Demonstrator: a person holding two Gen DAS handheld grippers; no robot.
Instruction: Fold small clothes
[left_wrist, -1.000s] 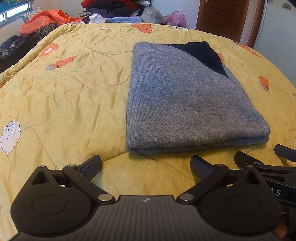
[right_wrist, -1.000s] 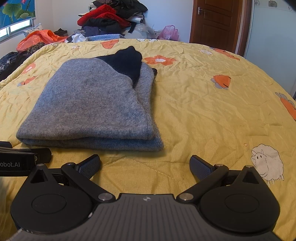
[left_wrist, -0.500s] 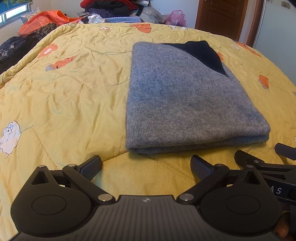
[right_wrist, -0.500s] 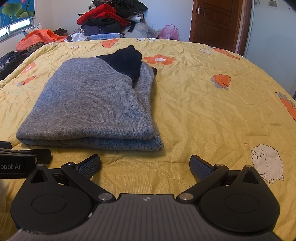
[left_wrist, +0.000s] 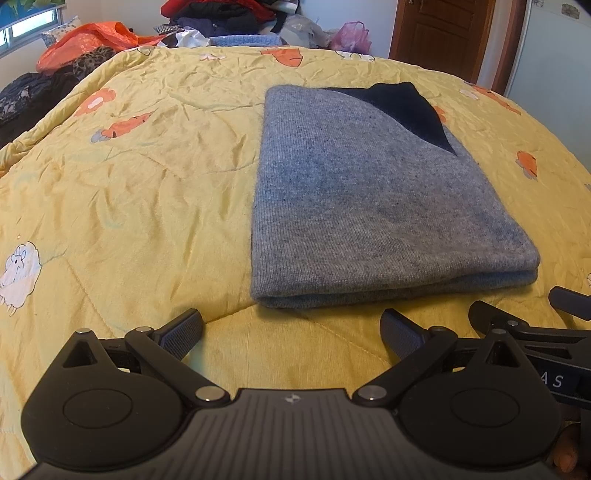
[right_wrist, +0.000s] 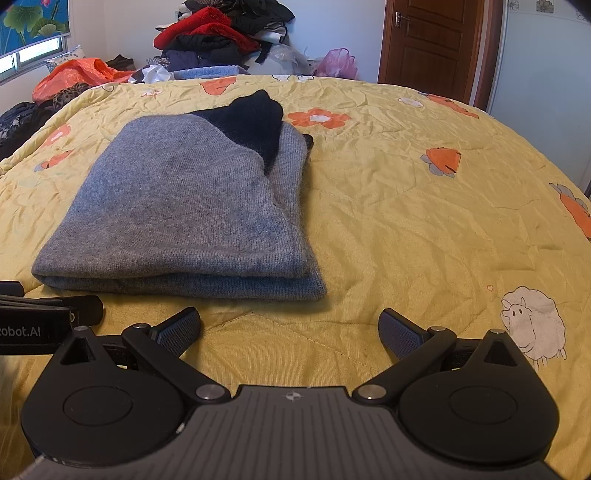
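Observation:
A grey knit sweater with a dark navy part lies folded into a flat stack on the yellow quilt. It also shows in the right wrist view, left of centre. My left gripper is open and empty, just short of the sweater's near folded edge. My right gripper is open and empty, near the sweater's near right corner. Each gripper's body shows at the edge of the other's view.
A pile of clothes and an orange bag lie past the bed's far edge. A brown door stands at the back right. The quilt has flower and sheep prints.

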